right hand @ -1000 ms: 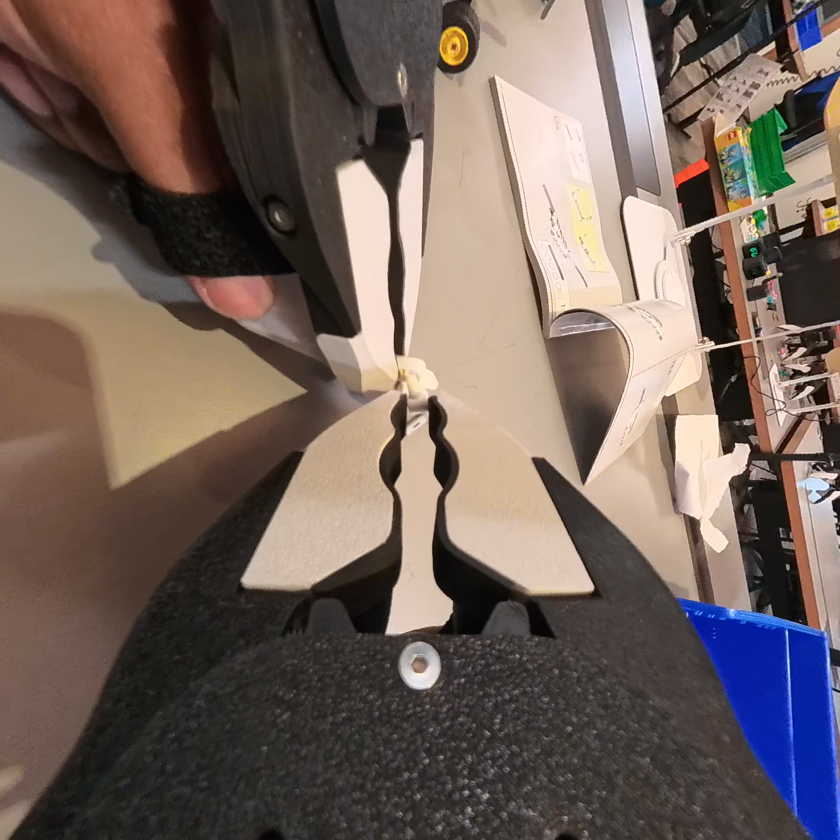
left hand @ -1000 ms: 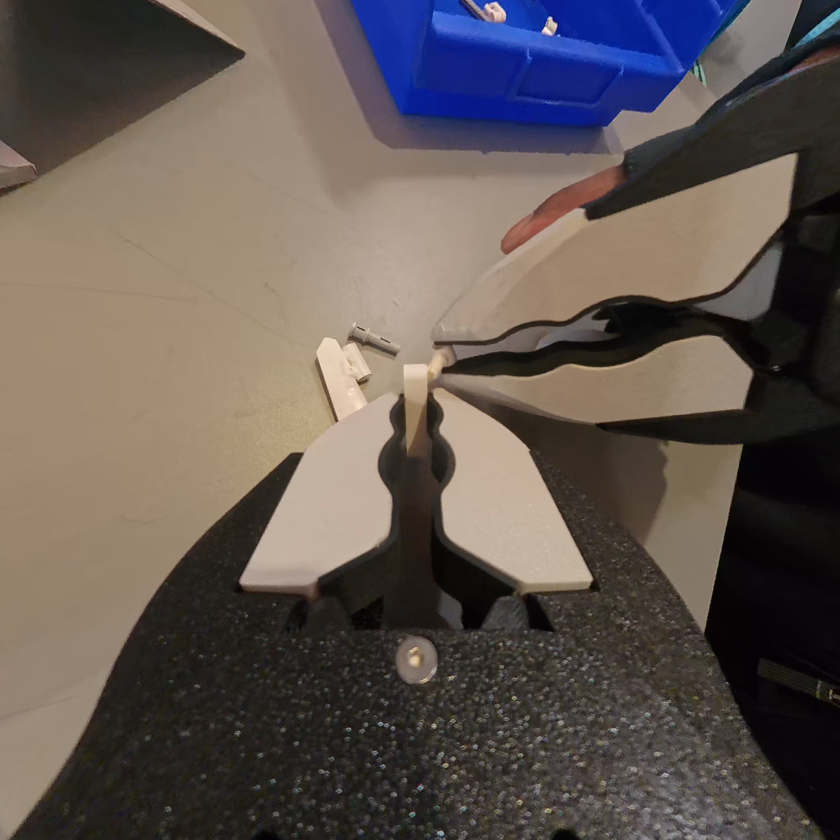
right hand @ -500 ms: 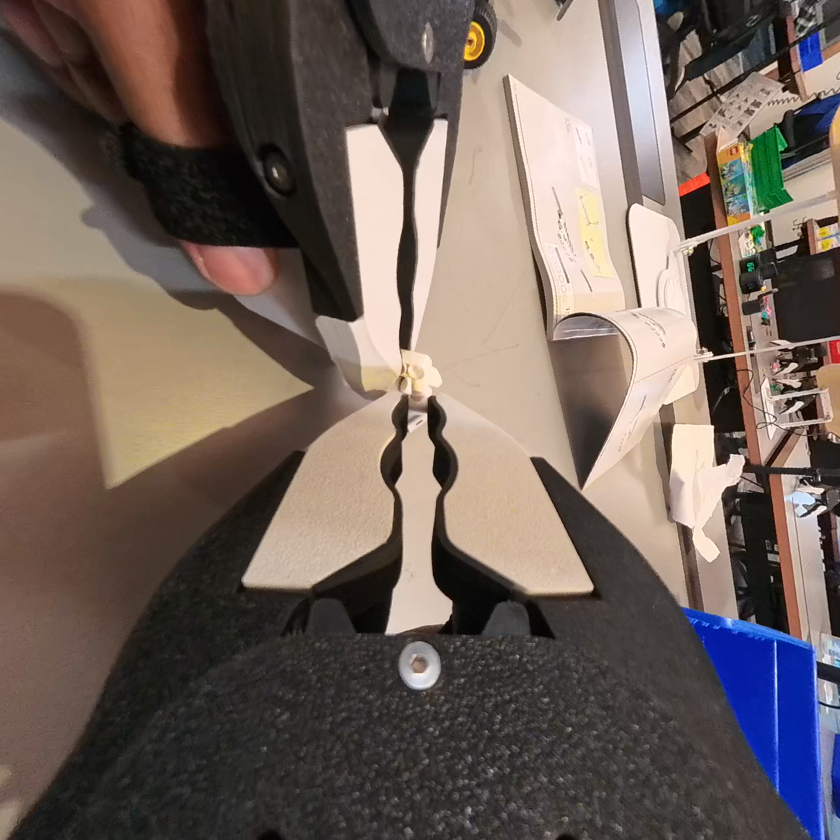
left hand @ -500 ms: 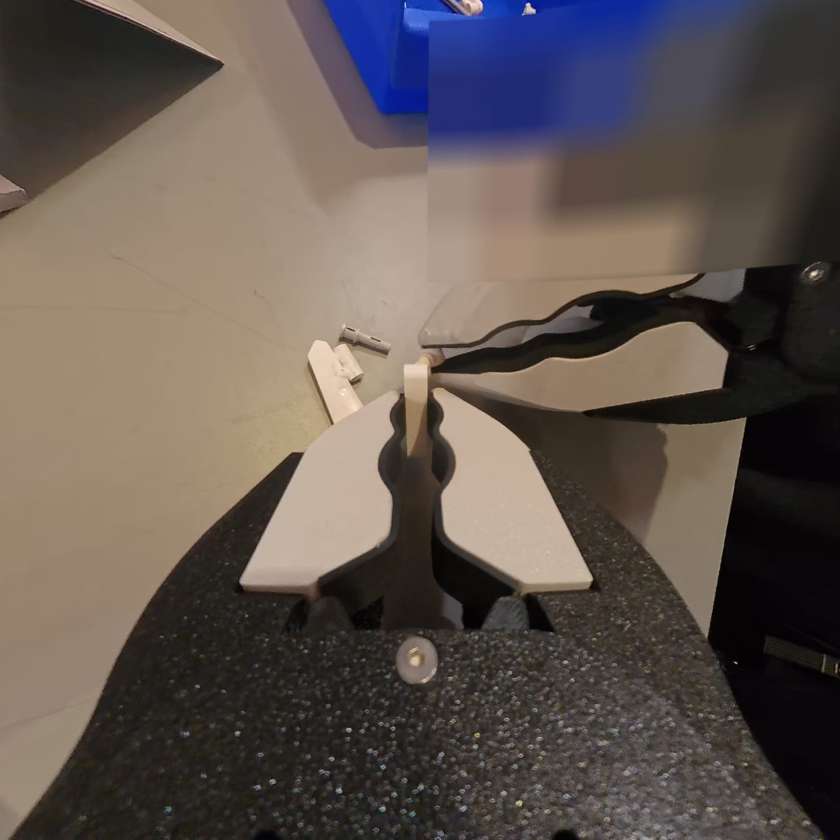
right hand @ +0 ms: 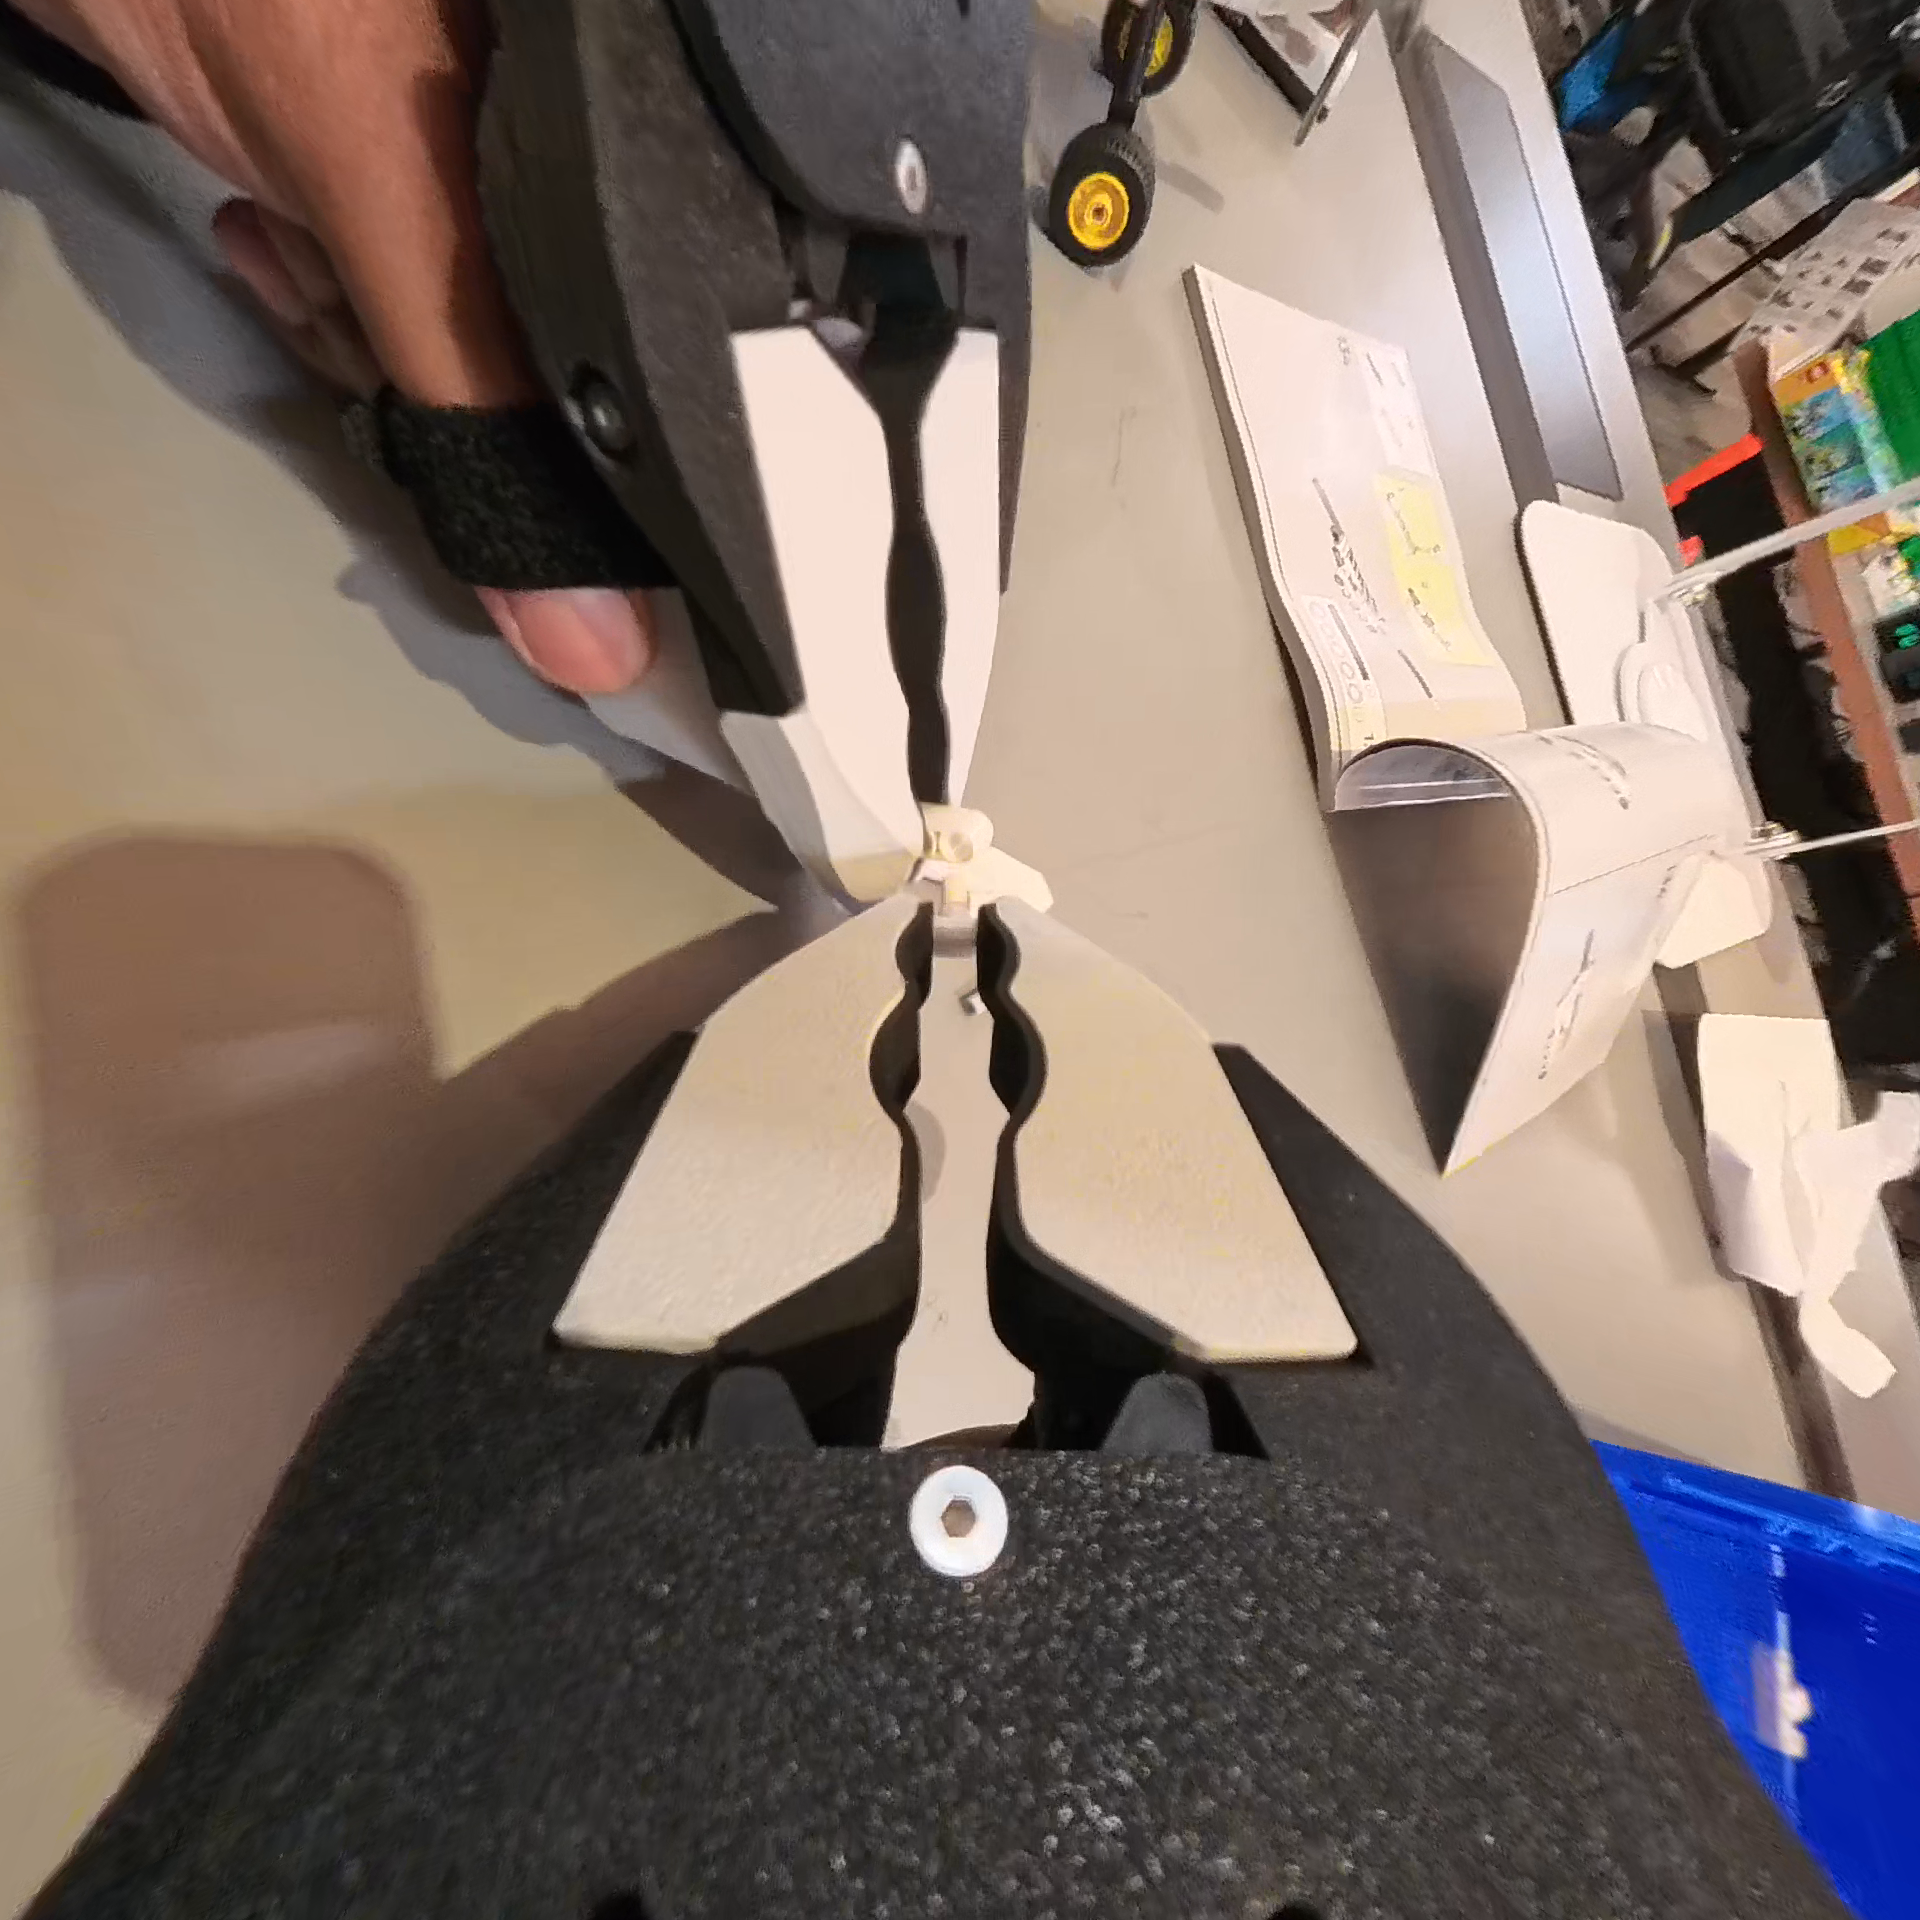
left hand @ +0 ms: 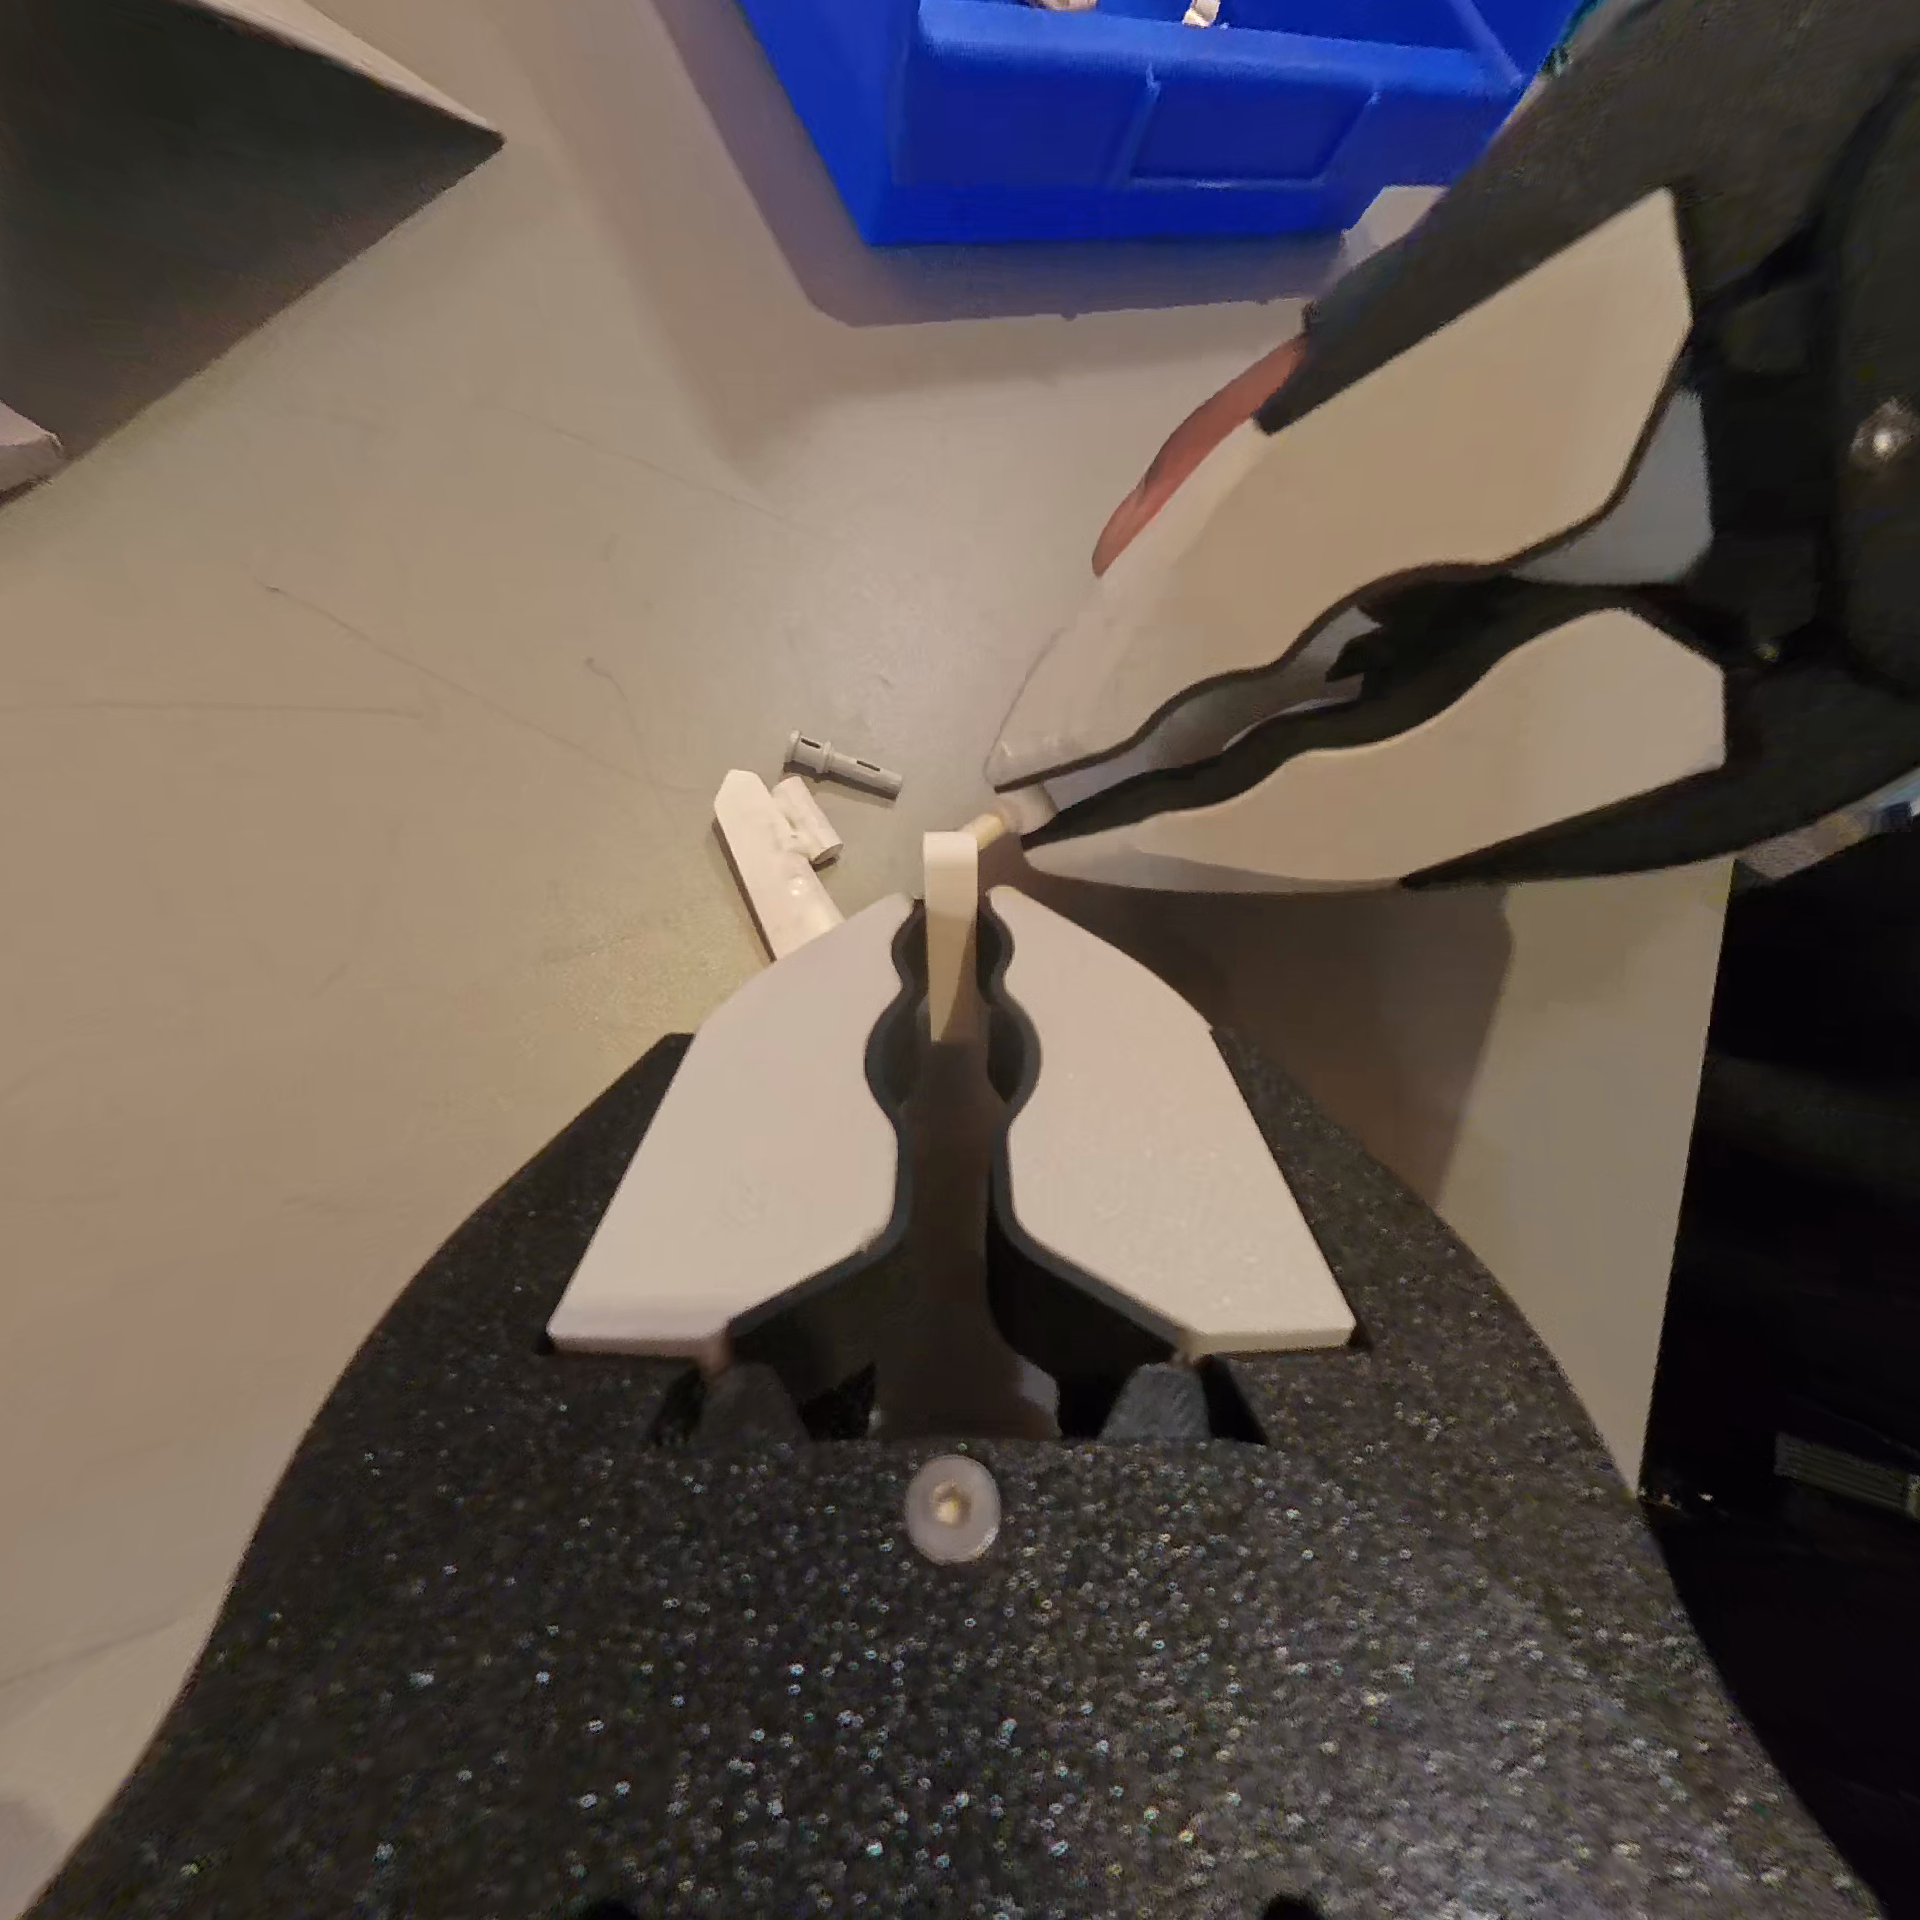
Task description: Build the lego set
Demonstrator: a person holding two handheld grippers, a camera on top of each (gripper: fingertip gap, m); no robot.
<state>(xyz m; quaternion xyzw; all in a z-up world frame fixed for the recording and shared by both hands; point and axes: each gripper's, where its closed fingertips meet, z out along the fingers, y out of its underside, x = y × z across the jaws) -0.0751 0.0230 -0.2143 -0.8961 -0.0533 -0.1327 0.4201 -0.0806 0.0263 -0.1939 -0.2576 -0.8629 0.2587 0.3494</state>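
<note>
Pinching a thin cream plastic beam [left hand: 951, 914] edge-on, my left gripper [left hand: 951, 904] has both pads pressed against its flat sides, so the rounded end stands proud of the fingertips and its side face is offered toward the other tool. My right gripper [right hand: 951, 914], which comes in from the right edge of the left wrist view [left hand: 1023, 821], is closed on a small tan pin [left hand: 1003, 819], and the pin's free tip touches the beam's upper end; I judge that I hold the two at right angles so that the pin lines up with a hole there, though the hole itself is hidden from me. From the right wrist view the joint [right hand: 961, 847] is a pale cluster just beyond my fingertips, with a small white flat part sticking out to one side. Both tools hang above the grey table [left hand: 416, 727]. Lying on it just beside my left fingers are a white beam with a short peg across it [left hand: 774, 862] and a loose grey pin [left hand: 842, 767]. A blue bin [left hand: 1143, 125] sits at the far edge, and an open booklet [right hand: 1382, 582] rests well apart.
</note>
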